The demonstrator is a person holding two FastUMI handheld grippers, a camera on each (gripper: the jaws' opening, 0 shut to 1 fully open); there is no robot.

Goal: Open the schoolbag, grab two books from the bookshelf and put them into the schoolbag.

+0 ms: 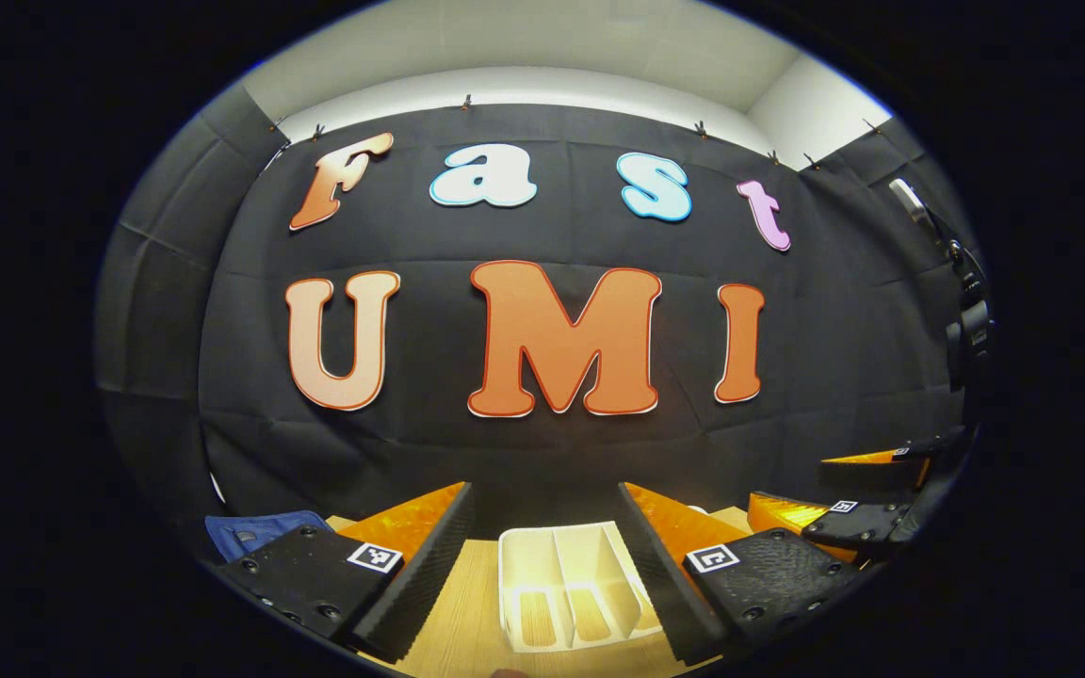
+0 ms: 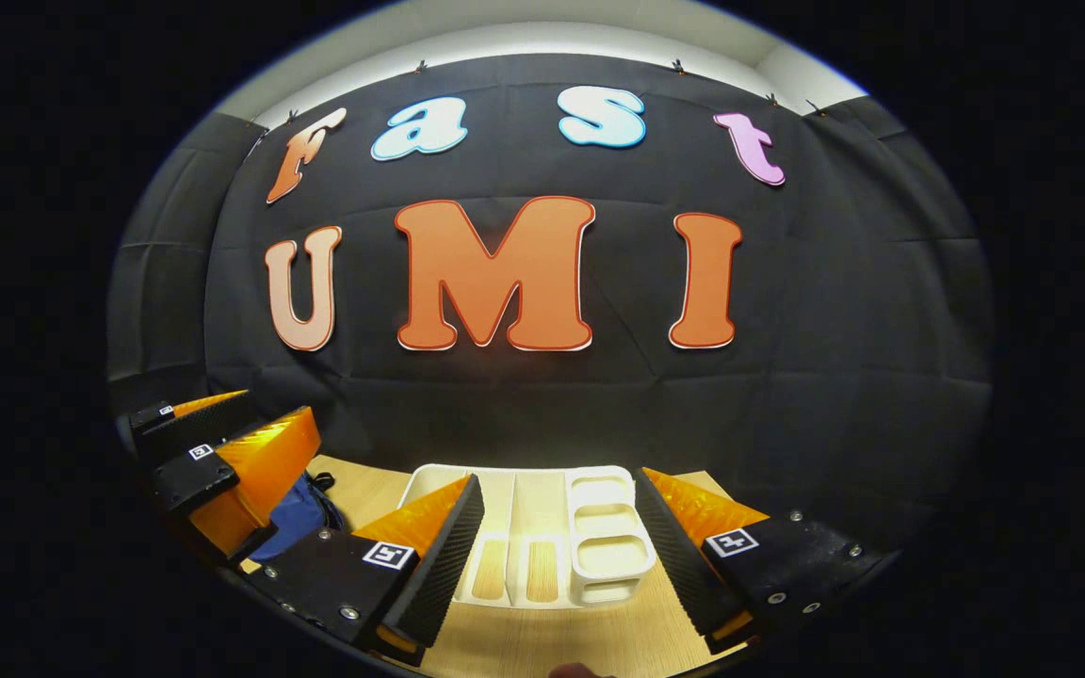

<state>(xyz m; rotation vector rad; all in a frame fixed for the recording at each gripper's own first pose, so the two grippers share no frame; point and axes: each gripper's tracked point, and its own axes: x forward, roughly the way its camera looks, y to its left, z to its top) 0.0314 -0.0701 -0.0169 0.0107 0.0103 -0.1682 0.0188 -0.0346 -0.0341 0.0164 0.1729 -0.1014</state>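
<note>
Left gripper [image 1: 542, 565] and right gripper [image 2: 557, 556]: both held above the near edge of the wooden worktop [image 2: 505, 645], fingers spread wide, nothing between them. White bookshelf [image 2: 542, 532]: at mid-worktop towards the far edge, no books discernible in its slots; blue schoolbag [image 2: 302, 518]: at the left edge, mostly hidden, zip state not determinable. Step judged: none begun; next move called for reaching left to open the schoolbag.

Bright overhead light, dim lower edges, sharp focus, strong fisheye curvature
</note>
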